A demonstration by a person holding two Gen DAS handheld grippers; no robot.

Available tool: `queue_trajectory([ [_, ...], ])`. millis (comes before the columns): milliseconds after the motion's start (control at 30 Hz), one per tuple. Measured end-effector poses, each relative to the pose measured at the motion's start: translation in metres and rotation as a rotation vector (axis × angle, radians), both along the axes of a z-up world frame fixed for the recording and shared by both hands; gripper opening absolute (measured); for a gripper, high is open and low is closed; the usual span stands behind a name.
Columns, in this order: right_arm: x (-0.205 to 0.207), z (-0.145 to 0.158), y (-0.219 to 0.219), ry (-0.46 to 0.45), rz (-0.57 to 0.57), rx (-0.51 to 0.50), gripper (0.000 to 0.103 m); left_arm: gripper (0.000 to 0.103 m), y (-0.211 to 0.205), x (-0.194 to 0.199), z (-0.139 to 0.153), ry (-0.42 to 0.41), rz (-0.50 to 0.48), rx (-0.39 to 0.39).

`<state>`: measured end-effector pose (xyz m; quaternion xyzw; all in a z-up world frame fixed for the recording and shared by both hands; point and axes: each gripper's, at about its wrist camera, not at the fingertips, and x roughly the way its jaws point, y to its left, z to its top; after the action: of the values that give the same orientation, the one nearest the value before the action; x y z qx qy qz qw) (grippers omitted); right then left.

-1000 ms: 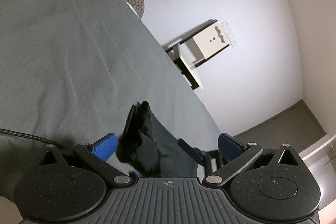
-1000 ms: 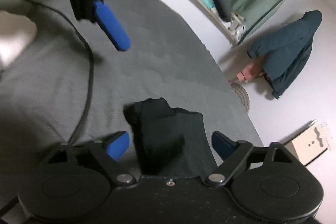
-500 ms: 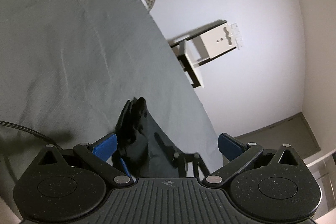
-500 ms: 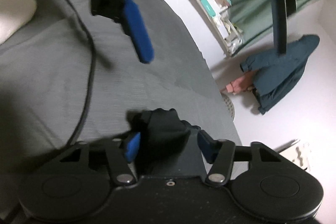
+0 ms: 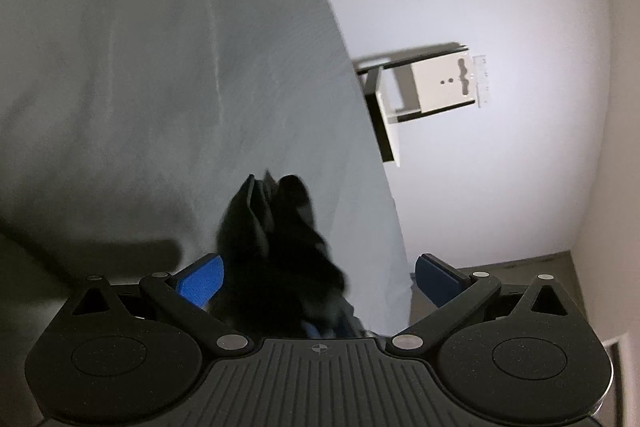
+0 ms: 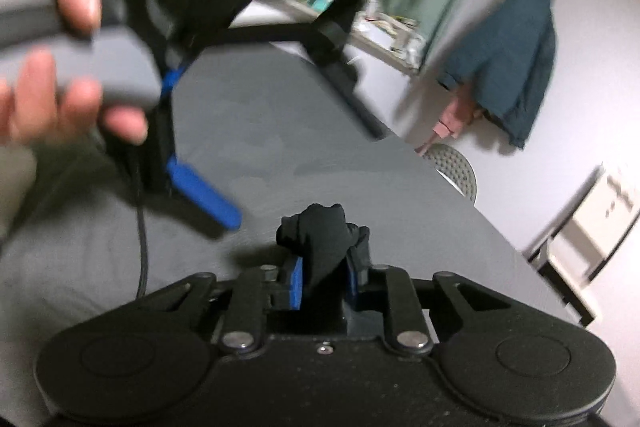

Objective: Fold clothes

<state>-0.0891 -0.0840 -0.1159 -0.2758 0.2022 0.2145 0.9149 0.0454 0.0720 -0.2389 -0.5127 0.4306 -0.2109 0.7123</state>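
My right gripper [image 6: 323,281] is clenched on the black garment [image 6: 325,235], which bunches toward twelve o'clock, while my left gripper [image 5: 318,281], fingers spread, straddles the same cloth.

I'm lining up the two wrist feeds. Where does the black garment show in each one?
Left wrist view: the black garment rises at lower centre, between the wide-apart fingers of the left gripper, over the grey bed cover.
Right wrist view: it is bunched at lower centre, pinched between the closed fingers of the right gripper.
Shared landmark: the white side table by the wall.
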Motion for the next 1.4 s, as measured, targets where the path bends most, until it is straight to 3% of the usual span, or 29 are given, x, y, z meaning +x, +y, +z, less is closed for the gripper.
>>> queue_trajectory([
  [233, 0.004, 0.011, -0.019, 0.039, -0.016, 0.093, 0.021, 0.102, -0.043, 0.037, -0.018, 0.08, -0.066, -0.029],
  [400, 0.007, 0.012, -0.025, 0.055, 0.006, 0.117, 0.021, 0.102, -0.07, 0.051, -0.018, 0.055, -0.133, -0.037],
  [600, 0.006, 0.01, -0.023, 0.05, 0.04, 0.107, 0.021, 0.102, -0.096, 0.068, -0.014, 0.083, -0.214, 0.056],
  [867, 0.001, 0.007, -0.02, 0.047, 0.066, 0.087, 0.021, 0.102, -0.101, 0.083, -0.008, 0.106, -0.261, 0.089],
  [967, 0.001, 0.006, -0.02, 0.048, 0.07, 0.083, 0.021, 0.083, -0.103, 0.088, -0.006, 0.115, -0.278, 0.099],
  [1033, 0.001, 0.006, -0.02, 0.049, 0.072, 0.081, 0.021, 0.063, -0.104, 0.091, -0.005, 0.121, -0.289, 0.106],
  [1233, 0.0, 0.003, -0.017, 0.052, 0.084, 0.064, 0.021, 0.036, -0.093, 0.088, -0.012, 0.129, -0.298, 0.116],
  [1400, -0.001, 0.0, -0.012, 0.05, 0.094, 0.038, 0.022, 0.019, -0.09, 0.086, -0.007, 0.103, -0.311, 0.176],
])
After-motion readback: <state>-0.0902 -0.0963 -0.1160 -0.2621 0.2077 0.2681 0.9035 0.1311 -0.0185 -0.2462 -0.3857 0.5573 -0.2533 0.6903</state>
